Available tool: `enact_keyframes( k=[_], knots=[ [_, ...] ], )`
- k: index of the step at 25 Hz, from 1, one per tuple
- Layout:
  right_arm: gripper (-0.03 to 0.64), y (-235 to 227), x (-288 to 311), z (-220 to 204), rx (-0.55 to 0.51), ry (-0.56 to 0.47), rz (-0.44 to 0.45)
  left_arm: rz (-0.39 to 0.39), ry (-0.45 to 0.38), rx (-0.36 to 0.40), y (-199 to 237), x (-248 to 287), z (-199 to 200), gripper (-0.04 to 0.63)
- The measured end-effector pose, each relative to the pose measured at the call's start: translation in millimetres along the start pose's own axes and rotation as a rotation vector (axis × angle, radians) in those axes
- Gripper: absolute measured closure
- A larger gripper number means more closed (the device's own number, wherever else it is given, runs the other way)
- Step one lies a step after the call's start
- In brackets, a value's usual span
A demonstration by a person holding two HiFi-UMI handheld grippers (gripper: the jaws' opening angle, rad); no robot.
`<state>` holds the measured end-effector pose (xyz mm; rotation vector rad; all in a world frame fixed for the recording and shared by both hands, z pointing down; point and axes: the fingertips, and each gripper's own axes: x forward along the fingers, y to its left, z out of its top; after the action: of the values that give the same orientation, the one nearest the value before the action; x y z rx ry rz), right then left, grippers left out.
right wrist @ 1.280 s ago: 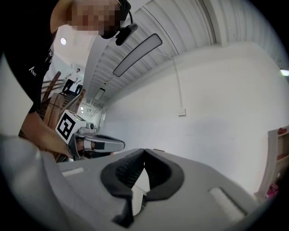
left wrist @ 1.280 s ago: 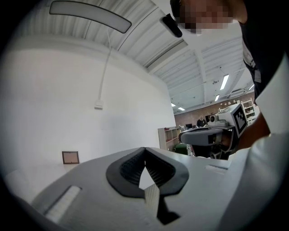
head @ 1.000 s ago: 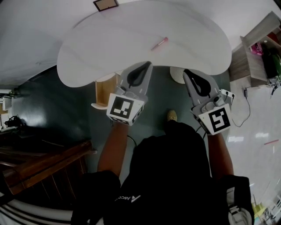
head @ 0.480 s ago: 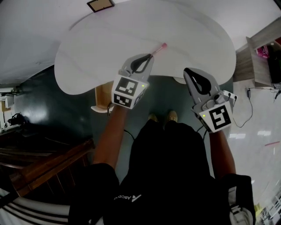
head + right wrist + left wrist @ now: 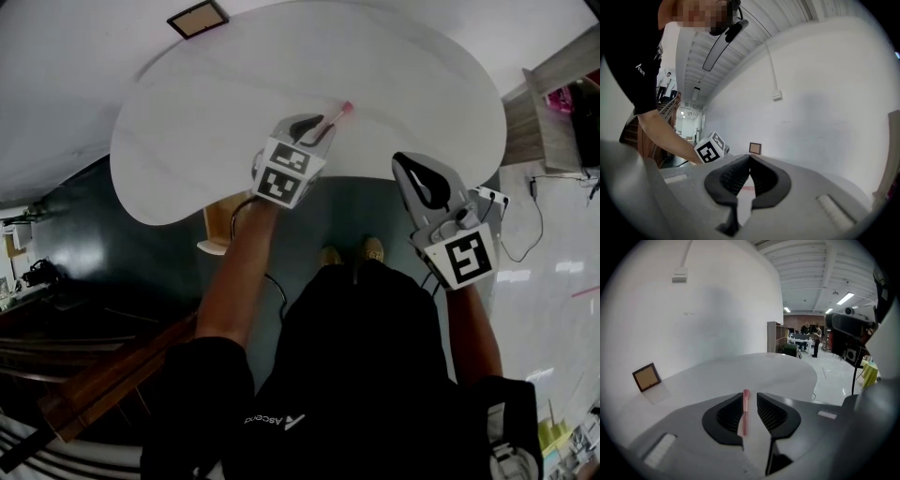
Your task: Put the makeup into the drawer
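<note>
The makeup (image 5: 745, 411), a slim pink stick, lies flat on the white table (image 5: 206, 112), a little in from the near edge and about midway along it. In the head view its long axis runs on a slant, from near-left to far-right, with the rounded pink end pointing at the far-right edge. In the left gripper view the same stick runs straight away along the gripper's own line, rounded tip farthest.

The left gripper (image 5: 750, 397) points down over it. Its jaws have just been opening and now stand apart with the stick in the gap between them, closer to the left-hand pad; the pads do not clamp it. The right gripper (image 5: 750, 158) hangs off the near edge, level, its jaws closed tip to tip on nothing.

From above, the left gripper covers the stick's near end, so only the far part shows. A faint pink streak shows through the lower gap of the right gripper, too blurred to read. A wooden piece (image 5: 218, 217) below the near edge is mostly hidden by the tabletop. A small framed picture (image 5: 197, 19) stands at the far edge
</note>
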<state>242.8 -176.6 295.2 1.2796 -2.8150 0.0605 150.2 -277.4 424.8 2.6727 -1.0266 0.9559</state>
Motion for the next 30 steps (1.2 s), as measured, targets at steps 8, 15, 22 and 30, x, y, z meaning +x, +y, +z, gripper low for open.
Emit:
enact_keyframes(
  k=[8, 15, 22, 30],
  knots=[
    [0.614, -14.5, 2.7, -18.9, 0.033, 0.036, -0.026, -0.063, 0.157, 0.015, 9.3, 45.2, -22.1, 0.483],
    [0.614, -26.0, -1.4, -29.4, 0.055, 0.05, -0.046, -0.102, 0.255, 0.014, 8.0, 66.3, -35.3, 0.483],
    [0.614, -32.2, -7.2, -35.7, 0.063, 0.06, -0.053, -0.127, 0.274, -0.009, 5.0, 72.4, -37.2, 0.511],
    [0.614, -27.5, -13.0, -36.3, 0.064, 0.057, -0.042, -0.105, 0.26, -0.057, 4.6, 70.8, -39.4, 0.541]
  ],
)
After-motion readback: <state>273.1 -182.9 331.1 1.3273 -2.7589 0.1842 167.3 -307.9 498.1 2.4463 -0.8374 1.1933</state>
